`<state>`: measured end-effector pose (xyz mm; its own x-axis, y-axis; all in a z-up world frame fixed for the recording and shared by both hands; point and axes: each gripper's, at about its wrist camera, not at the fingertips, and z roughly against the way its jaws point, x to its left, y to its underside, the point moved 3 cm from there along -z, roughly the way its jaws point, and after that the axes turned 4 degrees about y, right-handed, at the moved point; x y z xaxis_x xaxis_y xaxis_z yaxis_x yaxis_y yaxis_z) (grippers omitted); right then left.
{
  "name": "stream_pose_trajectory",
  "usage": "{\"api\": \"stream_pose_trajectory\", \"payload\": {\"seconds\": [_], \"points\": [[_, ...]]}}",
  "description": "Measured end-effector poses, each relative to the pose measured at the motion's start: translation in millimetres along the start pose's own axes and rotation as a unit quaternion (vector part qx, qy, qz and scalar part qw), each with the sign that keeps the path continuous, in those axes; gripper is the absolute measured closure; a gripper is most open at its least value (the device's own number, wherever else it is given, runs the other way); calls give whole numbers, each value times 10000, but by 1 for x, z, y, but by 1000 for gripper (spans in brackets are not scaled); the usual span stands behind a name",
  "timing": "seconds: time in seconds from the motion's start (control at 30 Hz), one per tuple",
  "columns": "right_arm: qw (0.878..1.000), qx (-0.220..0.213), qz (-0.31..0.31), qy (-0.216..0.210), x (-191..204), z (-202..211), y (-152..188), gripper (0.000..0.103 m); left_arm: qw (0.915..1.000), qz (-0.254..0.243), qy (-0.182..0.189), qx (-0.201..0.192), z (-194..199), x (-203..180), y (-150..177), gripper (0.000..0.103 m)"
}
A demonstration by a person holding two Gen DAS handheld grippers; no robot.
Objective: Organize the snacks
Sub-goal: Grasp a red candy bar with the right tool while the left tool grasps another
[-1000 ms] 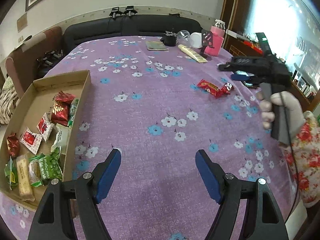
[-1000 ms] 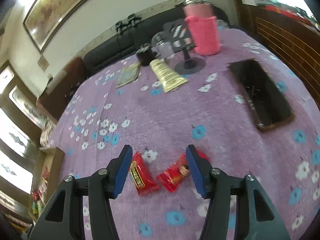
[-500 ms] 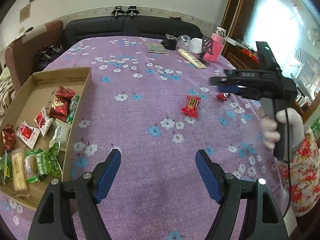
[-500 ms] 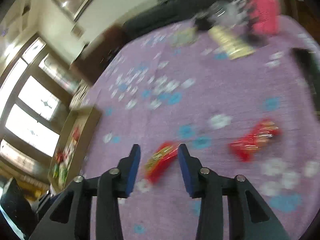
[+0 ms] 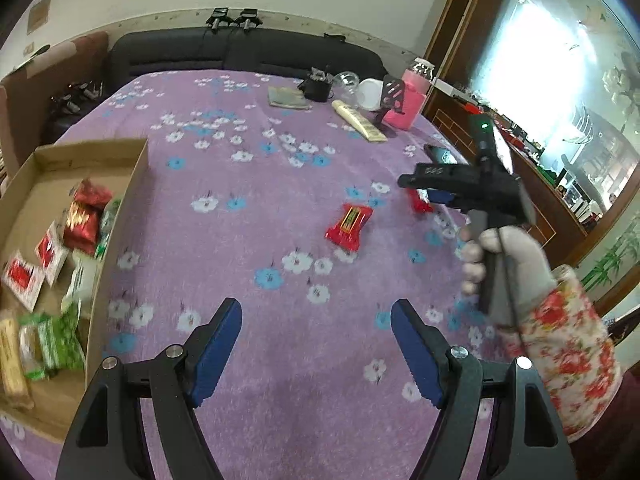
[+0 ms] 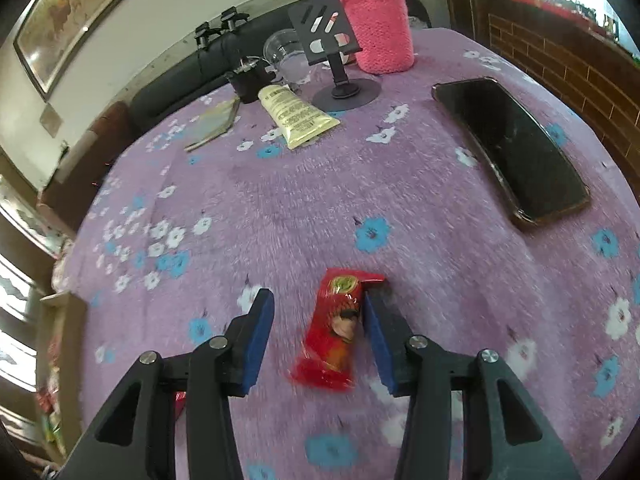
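A red snack packet (image 6: 334, 328) lies on the purple flowered cloth between the fingers of my open right gripper (image 6: 316, 334), close against the right finger. In the left wrist view that gripper (image 5: 430, 196) hangs over the same packet (image 5: 418, 204), mostly hiding it. A second red packet (image 5: 349, 222) lies loose mid-table, left of it. My left gripper (image 5: 316, 350) is open and empty above bare cloth. A cardboard box (image 5: 120, 216) at the left holds several red and green snack packets (image 5: 82, 216).
A black phone (image 6: 510, 146) lies right of the right gripper. At the far edge stand a pink-sleeved bottle (image 6: 378, 26), a black phone stand (image 6: 334, 52), a cream tube (image 6: 296, 114) and a plastic cup (image 6: 282, 50). A dark sofa (image 5: 240, 52) lies beyond.
My right gripper let one red packet drop mid-table, swung back right and opened around the other red packet. The left gripper barely moved.
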<state>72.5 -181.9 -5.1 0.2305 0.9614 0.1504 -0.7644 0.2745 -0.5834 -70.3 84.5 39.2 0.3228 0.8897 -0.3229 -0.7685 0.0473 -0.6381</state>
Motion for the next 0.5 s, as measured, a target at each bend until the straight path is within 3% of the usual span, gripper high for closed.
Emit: {"api": "stream_pose_trajectory", "payload": {"seconds": [0.03,0.07,0.1,0.5], "points": [[10000,-53,20,52,1,-1,0,60,10000,-36,-11,-11,-4,-1,-4,23],[9999,-98,16,100,1,-2,0,75,10000,-72,-39,-8,-8,-1,-7,23],[9998,-102,29,155,0,-3,1,83,9999,-139,-74,18,-15,-3,-12,23],[9964,-306,-290,-735,-15,23,13,82,9951,-911,160,336,-99,-35,-49,23]]}}
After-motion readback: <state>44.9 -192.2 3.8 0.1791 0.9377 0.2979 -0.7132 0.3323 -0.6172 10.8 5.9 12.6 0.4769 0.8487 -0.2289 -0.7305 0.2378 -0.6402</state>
